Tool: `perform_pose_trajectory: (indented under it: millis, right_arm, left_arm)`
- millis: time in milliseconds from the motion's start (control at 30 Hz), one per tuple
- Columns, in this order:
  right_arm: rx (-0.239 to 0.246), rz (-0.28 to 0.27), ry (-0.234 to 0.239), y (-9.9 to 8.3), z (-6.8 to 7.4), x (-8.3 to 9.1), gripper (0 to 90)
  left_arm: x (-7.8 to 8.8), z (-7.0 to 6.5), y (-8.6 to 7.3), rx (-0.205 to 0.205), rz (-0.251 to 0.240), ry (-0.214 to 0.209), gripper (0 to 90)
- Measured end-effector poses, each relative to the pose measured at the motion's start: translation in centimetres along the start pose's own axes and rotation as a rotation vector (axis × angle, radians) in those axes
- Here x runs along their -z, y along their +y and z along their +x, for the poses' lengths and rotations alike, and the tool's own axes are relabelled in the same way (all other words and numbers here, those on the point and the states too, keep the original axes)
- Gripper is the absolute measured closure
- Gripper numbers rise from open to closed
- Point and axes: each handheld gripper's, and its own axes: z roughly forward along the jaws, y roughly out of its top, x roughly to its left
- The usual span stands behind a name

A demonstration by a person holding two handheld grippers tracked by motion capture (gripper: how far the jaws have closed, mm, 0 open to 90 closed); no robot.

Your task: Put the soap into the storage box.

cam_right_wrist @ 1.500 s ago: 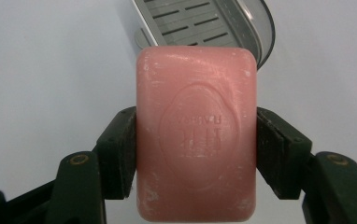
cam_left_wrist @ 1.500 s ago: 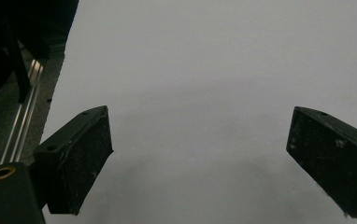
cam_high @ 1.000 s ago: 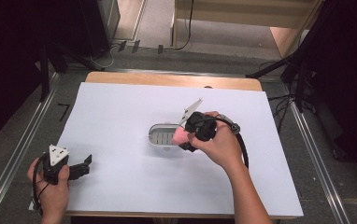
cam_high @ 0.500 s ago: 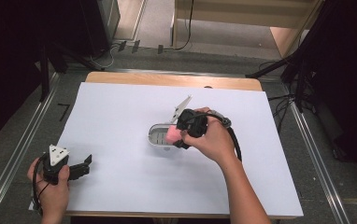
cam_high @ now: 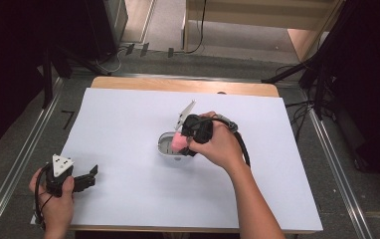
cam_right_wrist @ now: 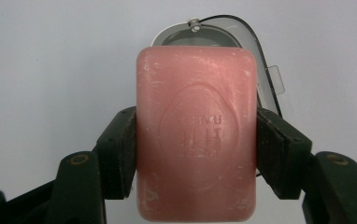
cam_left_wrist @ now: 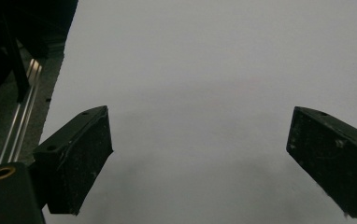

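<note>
The right tongs [cam_right_wrist: 195, 144] clamp a pink bar of soap [cam_right_wrist: 196, 135] by its long sides, holding it just above an open grey soap case [cam_high: 170, 145] near the middle of the table [cam_high: 128, 194]. The case's clear lid [cam_right_wrist: 260, 60] stands hinged open behind the bar. The step in hand appears to be setting the soap into the case; done well, it calls for squaring the bar with the oval tray, lowering it flat, and letting go only once it is seated, clear of the lid. The left tongs [cam_left_wrist: 200, 154] rest with jaws wide apart and empty at the table's near left corner. A white sheet covers the wooden table; metal rails flank it, with grey floor and cables beyond.
</note>
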Motion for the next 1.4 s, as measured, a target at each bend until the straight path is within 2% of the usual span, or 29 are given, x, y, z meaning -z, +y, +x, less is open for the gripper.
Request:
perform_pose_trajectory:
  millis: [167,433,567,733,933,1033,1133,1400]
  right_arm:
    - [0.001,0.0,0.0,0.3,-0.3,-0.3,38.9]
    - [0.029,0.02,-0.003,0.8,-0.6,-1.2,38.9]
    - [0.044,0.013,-0.005,1.0,-0.9,-1.6,38.9]
    - [0.054,0.013,0.007,1.1,-1.0,-1.9,38.9]
    - [0.092,0.028,0.013,1.4,-1.3,-2.6,38.9]
    - [0.086,0.039,0.019,1.4,-1.3,-2.8,38.8]
    - [0.1,0.043,0.021,1.6,-1.4,-3.2,38.8]
    - [0.125,0.056,0.006,1.4,-1.9,-3.8,38.8]
  left_arm:
    - [0.0,0.0,0.0,0.0,0.0,0.0,7.3]
    - [0.0,0.0,0.0,0.0,0.003,0.0,7.3]
    - [0.0,0.0,0.0,0.0,0.002,-0.001,7.3]
    - [0.0,0.0,0.0,0.002,0.001,-0.002,7.3]
    - [0.0,0.0,0.0,0.002,0.002,-0.003,7.3]
    - [0.0,0.0,0.0,0.001,0.003,-0.003,7.3]
    - [0.0,0.0,0.0,0.002,0.003,-0.004,7.3]
    - [0.0,0.1,0.0,0.002,0.005,-0.005,7.3]
